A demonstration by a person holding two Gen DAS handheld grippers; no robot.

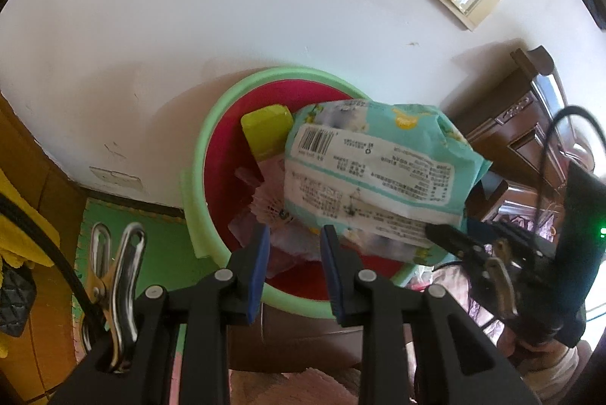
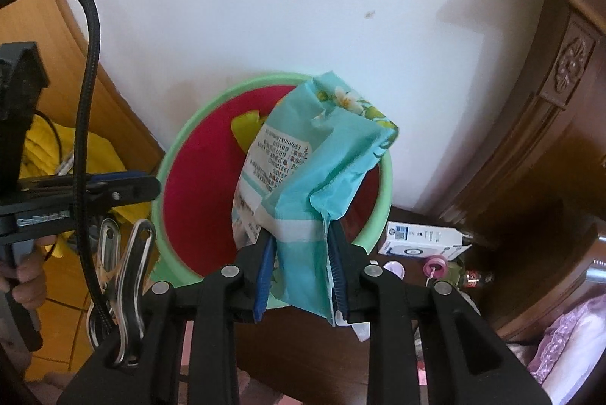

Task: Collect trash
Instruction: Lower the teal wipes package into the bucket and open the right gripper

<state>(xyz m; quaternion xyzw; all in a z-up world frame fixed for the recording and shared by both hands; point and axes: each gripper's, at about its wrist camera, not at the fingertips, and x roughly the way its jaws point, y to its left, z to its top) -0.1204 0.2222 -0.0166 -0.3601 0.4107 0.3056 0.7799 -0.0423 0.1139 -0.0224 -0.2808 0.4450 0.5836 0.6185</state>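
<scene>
Standing against the white wall, the round bin with a mint-green rim and red liner (image 1: 197,174) holds a yellow-green plastic box (image 1: 267,130) and crumpled pink wrappers (image 1: 265,204). The right gripper (image 2: 301,268) has its jaws partly apart, pinching the lower end of a teal-and-white printed plastic wipes packet (image 2: 303,170), which hangs over the bin's mouth. The left gripper (image 1: 293,272) hovers over the bin's near rim, jaws partly open with nothing between them.
</scene>
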